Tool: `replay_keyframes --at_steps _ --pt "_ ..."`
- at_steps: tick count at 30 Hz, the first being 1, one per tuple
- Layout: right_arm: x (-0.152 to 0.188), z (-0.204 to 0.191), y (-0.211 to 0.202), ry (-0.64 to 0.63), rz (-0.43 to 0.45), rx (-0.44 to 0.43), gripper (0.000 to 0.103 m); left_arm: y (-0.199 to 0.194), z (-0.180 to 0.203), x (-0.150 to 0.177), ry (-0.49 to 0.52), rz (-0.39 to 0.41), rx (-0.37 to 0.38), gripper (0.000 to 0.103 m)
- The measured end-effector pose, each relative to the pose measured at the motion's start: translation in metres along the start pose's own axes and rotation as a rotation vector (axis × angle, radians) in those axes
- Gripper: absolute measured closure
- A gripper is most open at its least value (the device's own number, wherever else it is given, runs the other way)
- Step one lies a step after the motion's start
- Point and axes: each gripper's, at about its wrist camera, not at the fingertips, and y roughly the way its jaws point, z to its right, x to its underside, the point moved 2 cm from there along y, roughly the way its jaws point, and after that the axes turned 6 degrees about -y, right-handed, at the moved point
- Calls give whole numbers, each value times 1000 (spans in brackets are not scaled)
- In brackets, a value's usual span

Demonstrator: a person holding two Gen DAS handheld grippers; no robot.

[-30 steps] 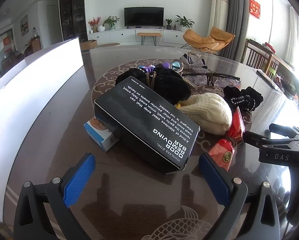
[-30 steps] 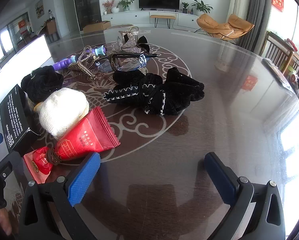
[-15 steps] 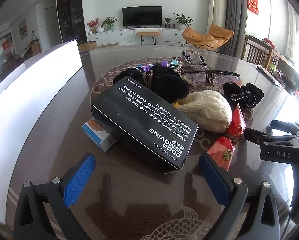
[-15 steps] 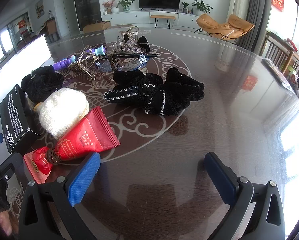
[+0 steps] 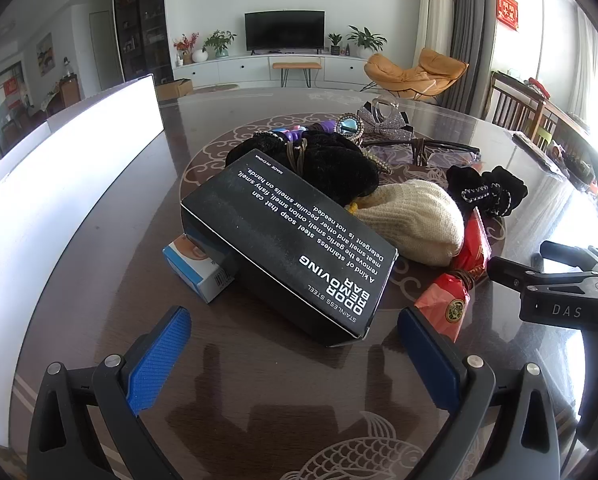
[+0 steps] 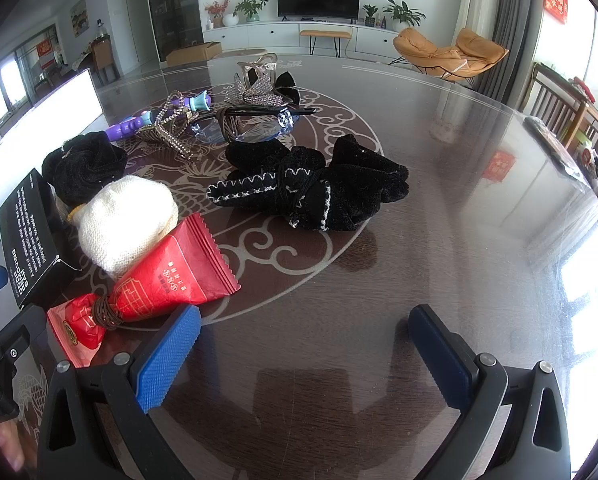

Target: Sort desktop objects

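My left tool (image 5: 295, 354) is wide open and holds nothing. It sits low over the dark shiny table (image 5: 99, 248), pointing flat and straight at the long black cardboard box with white words (image 5: 289, 246). The near corner of that box is just in front of the blue pads, a bit to the right of the middle.

What could go wrong? I think the box is wider than it looks, and it lies at a slant. If I close on the corner, it may spin away or slip out. It also leans on a small blue and white carton (image 5: 199, 268), so a push could knock that too. The round cream knitted pouch (image 5: 413, 222) and the red crinkly snack packet tied with a brown band (image 5: 455, 288) lie close on the right, and a pad could snag them.

My right tool (image 6: 303, 356) is open and empty as well, low and level over bare table. The red packet is just beside its left pad. The black fuzzy cloth bundle with white stitching (image 6: 315, 188) lies farther ahead, well apart.
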Motion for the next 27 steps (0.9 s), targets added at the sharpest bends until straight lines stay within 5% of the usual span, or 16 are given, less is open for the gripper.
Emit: replay_keyframes --at_steps 27 --pt "0 0 0 0 0 0 0 2 1 0 0 -2 0 0"
